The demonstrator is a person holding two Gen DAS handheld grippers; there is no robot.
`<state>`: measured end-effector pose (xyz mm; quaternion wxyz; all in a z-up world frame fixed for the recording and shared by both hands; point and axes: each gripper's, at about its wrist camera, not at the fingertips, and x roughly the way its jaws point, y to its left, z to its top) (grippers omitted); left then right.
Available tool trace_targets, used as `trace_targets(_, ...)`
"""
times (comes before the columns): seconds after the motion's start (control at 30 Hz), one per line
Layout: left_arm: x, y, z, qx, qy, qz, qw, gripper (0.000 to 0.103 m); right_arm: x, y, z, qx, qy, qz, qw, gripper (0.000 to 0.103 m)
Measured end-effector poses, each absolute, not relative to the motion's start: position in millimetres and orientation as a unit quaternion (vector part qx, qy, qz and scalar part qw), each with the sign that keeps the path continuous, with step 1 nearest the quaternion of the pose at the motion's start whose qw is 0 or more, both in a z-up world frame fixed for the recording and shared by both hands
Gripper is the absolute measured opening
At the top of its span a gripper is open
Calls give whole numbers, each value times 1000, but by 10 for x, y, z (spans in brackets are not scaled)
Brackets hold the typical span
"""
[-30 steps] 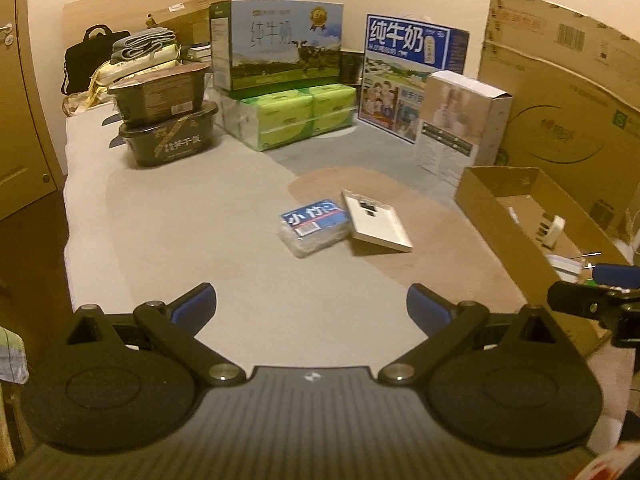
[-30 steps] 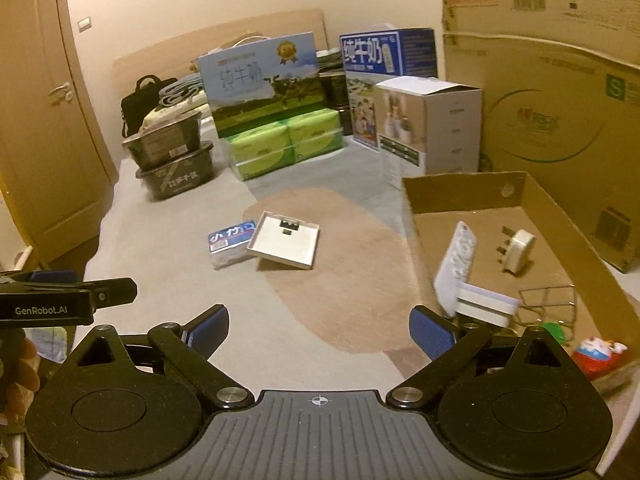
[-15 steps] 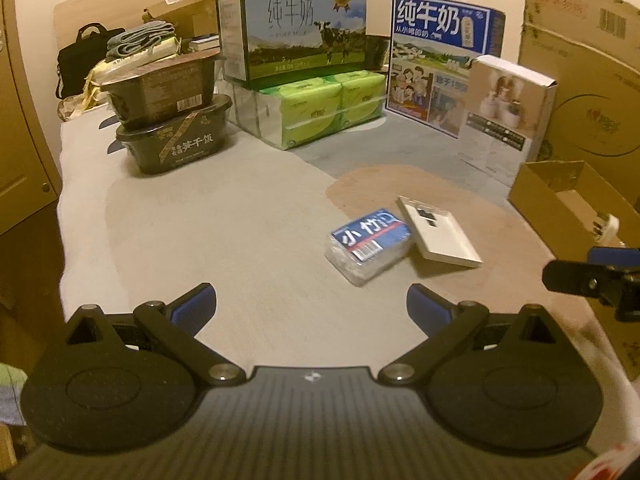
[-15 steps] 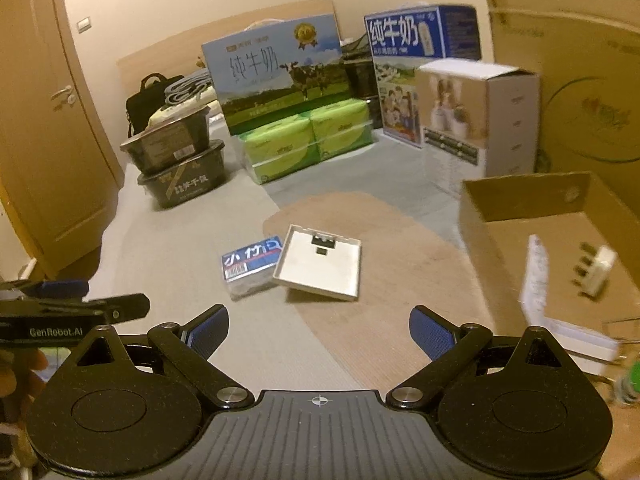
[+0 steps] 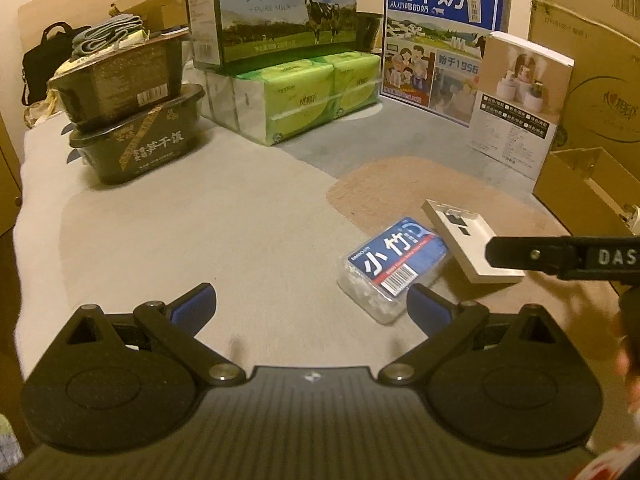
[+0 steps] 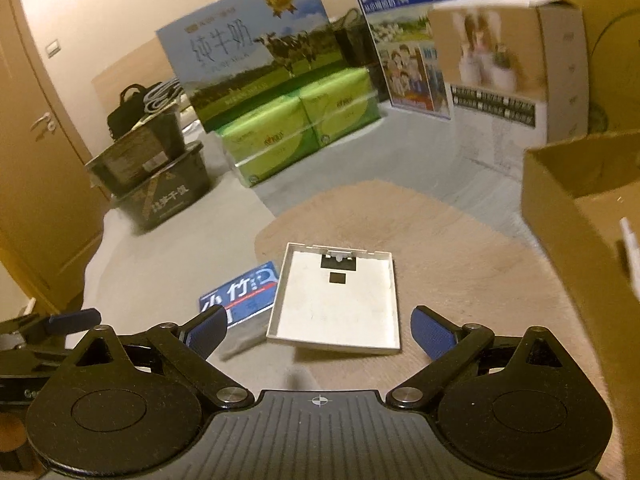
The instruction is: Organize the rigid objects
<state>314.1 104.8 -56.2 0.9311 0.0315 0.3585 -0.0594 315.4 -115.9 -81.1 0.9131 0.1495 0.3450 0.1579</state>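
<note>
White panel overlaps blue packet — right gripper spread wide.

two milk cartons, two black tubs

Closer now to the flat white square plastic panel and the clear plastic box with the blue label, both far larger in each wrist view than a second ago. Right gripper, jaws spread wide, lowered and pushed forward until the panel lies between its blue pads. Left gripper swung in beside the box, its right pad just next to it. Open brown cardboard carton slid off to the edge of both views.
</note>
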Motion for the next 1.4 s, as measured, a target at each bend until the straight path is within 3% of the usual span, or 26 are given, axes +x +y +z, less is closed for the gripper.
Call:
trace_targets(0.43, 3293, 1121, -751, 27, 354, -90, 930, 101, 3509, -1047, -1108, 155, 372, 149, 903, 98)
trace_targets(0.47, 3294, 1113, -758, 29, 354, -95, 930, 101, 3507, -1050, -1105, 156, 373, 151, 902, 97)
trace_targets(0.5, 3298, 1098, -764, 31, 353, -103, 929, 101, 3507, -1058, -1101, 157, 374, 151, 902, 87)
trace_targets(0.87, 3495, 705, -774, 108, 344, -184, 914, 99, 3321, -1270, -992, 70, 356, 136, 922, 85)
trace_targets(1.1, 3694, 430, -878, 163, 365, -216, 891, 87, 3213, -1432, -1010, 34, 349, 124, 928, 85)
trace_targets(1.23, 3710, 293, -935, 205, 366, -226, 879, 67, 3191, -1453, -1023, 26, 348, 126, 929, 85)
trace_targets(1.4, 3649, 293, -883, 178, 380, -217, 881, 57, 3118, -1437, -997, 7, 332, 128, 934, 85)
